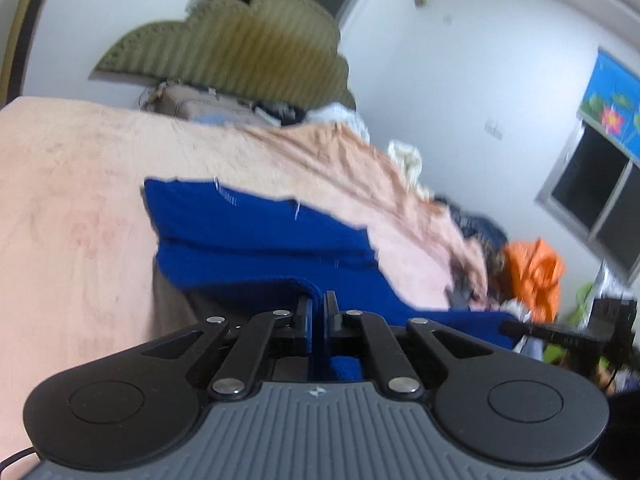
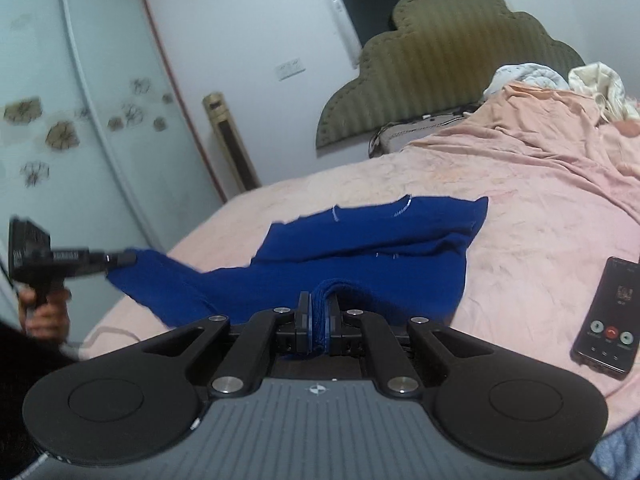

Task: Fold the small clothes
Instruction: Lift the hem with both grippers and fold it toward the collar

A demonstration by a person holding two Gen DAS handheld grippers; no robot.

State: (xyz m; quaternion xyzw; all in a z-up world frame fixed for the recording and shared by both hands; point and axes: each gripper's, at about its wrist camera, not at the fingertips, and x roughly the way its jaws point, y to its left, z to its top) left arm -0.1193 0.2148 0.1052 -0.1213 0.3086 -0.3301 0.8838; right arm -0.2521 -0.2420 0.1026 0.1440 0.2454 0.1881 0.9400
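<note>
Both tongs, left (image 1: 318,300) and right (image 2: 318,300), pinch blue garment (image 2: 360,248) (no legible label).

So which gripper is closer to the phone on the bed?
Right. The right gripper is shut on the blue garment, with the phone lying just off to its right. The left gripper grips the garment's opposite end, farther away.
</note>
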